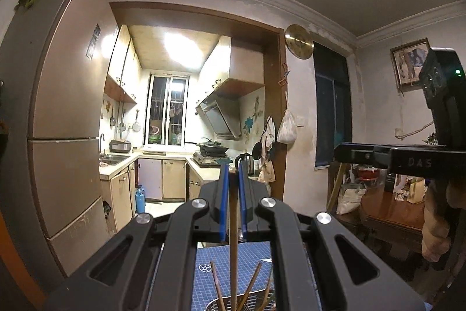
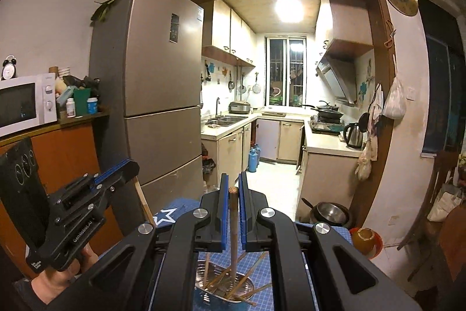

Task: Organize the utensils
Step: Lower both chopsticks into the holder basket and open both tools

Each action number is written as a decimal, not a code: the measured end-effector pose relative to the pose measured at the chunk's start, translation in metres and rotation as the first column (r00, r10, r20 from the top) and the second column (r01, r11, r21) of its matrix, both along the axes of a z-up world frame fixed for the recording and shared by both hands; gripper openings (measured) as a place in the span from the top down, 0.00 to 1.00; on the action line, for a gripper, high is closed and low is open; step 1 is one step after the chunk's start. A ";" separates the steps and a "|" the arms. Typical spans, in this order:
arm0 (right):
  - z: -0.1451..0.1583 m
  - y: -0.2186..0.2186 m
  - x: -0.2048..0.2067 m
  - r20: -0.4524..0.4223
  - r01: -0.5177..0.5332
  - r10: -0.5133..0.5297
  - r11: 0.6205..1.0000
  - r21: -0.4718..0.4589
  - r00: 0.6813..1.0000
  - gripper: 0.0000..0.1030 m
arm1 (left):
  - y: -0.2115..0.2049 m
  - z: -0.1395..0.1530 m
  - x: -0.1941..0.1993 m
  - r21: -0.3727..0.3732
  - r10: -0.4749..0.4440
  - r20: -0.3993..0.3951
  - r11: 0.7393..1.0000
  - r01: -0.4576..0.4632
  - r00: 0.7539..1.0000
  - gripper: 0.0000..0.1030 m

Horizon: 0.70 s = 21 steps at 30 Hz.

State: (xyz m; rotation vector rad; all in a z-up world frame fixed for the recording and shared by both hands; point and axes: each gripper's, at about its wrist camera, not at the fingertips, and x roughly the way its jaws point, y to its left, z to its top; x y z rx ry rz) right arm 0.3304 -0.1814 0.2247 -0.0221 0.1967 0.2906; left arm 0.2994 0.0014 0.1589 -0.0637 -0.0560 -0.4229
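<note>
Jaws clamped on both sides: my left gripper (image 1: 232,174) pinches one chopstick (image 1: 233,223) upright, my right gripper (image 2: 232,188) another chopstick (image 2: 234,232). Each hangs above the metal basket (image 2: 224,281) on the blue mat (image 2: 262,264), probably lifted clear for sorting.

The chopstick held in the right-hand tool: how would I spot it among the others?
Find the blue grid mat and the metal tray of scattered chopsticks on it. One chopstick rises upright above that tray, clamped between the right gripper's blue-lined fingers. The others lie slanted in the tray.
</note>
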 end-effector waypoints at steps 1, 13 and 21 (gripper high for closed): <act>-0.002 -0.001 0.003 -0.001 0.001 -0.001 1.000 0.003 1.000 0.93 | -0.001 -0.004 0.004 -0.002 0.002 -0.007 1.000 -0.002 1.000 0.95; -0.045 -0.005 0.037 -0.053 0.006 -0.004 0.999 0.034 0.999 0.93 | -0.007 -0.026 0.037 0.016 0.012 -0.061 1.000 -0.011 0.998 0.95; -0.071 -0.003 0.052 -0.103 0.005 0.000 0.999 0.049 0.995 0.93 | -0.015 -0.037 0.048 0.045 0.013 -0.072 0.999 -0.010 0.997 0.95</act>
